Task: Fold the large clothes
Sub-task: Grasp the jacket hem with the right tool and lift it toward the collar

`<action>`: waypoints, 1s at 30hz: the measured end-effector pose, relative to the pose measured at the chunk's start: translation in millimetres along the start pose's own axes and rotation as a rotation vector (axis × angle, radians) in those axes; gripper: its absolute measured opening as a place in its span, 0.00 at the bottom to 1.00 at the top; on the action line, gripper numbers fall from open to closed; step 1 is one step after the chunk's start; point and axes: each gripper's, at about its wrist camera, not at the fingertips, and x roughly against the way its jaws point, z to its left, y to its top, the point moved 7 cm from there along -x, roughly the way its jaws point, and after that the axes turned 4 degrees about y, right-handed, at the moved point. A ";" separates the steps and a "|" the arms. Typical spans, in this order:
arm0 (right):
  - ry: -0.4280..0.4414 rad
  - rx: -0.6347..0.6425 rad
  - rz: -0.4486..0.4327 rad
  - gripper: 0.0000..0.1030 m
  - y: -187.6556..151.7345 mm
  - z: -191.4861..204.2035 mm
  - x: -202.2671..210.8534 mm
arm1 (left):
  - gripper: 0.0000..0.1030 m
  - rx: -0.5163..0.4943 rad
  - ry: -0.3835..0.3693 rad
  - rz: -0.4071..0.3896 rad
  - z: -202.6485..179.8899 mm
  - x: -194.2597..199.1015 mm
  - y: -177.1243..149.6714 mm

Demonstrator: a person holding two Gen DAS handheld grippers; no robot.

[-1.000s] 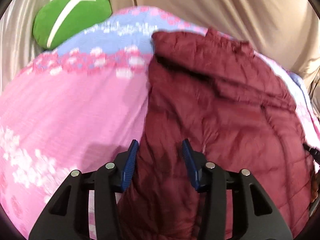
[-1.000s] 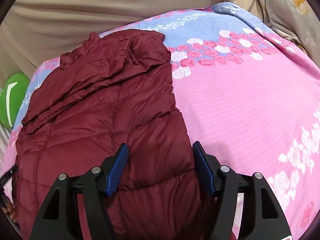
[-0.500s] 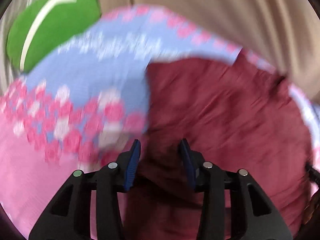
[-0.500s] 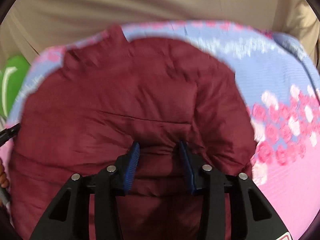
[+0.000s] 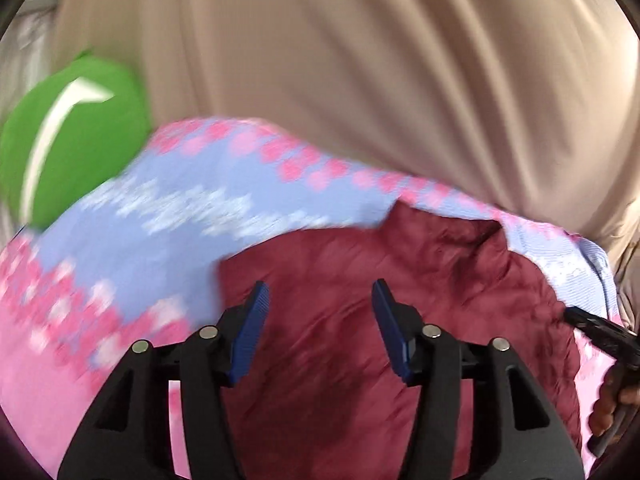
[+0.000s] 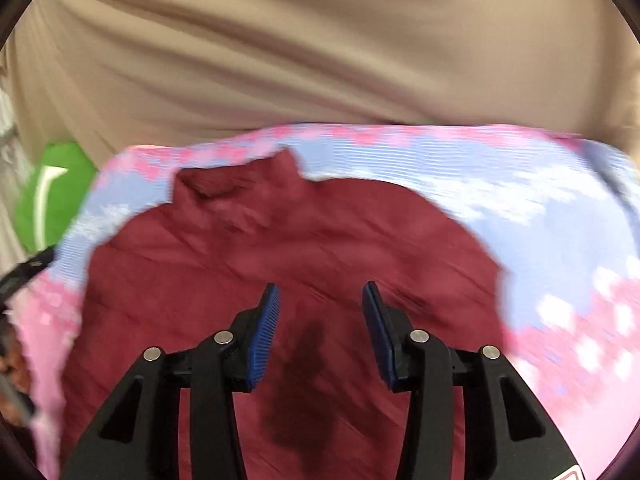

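Note:
A maroon puffer jacket (image 5: 440, 280) lies on the bed, its collar (image 6: 240, 188) toward the far edge. My left gripper (image 5: 320, 284) hovers over the jacket's left half. Its jaws are opening, and maroon fabric shows in the gap without the pads pressing on it. My right gripper (image 6: 321, 285) is over the jacket's middle, jaws part closed on a bunched fold of the maroon jacket (image 6: 320, 232). Both views are motion-blurred.
The bed sheet (image 5: 160, 232) is pink and blue with a floral pattern. A green cushion (image 5: 68, 140) sits at the far left corner. A beige curtain (image 6: 320, 40) hangs right behind the bed. A hand (image 5: 612, 400) shows at the right edge of the left wrist view.
Both grippers have travelled forward and up from the jacket's near hem toward its collar, carrying fabric along. The right jaws narrowed onto the fabric; the left jaws have now widened.

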 end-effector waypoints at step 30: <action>0.014 -0.003 -0.027 0.13 71.9 66.8 -124.4 | 0.58 0.014 0.002 0.105 -7.8 -110.5 -41.3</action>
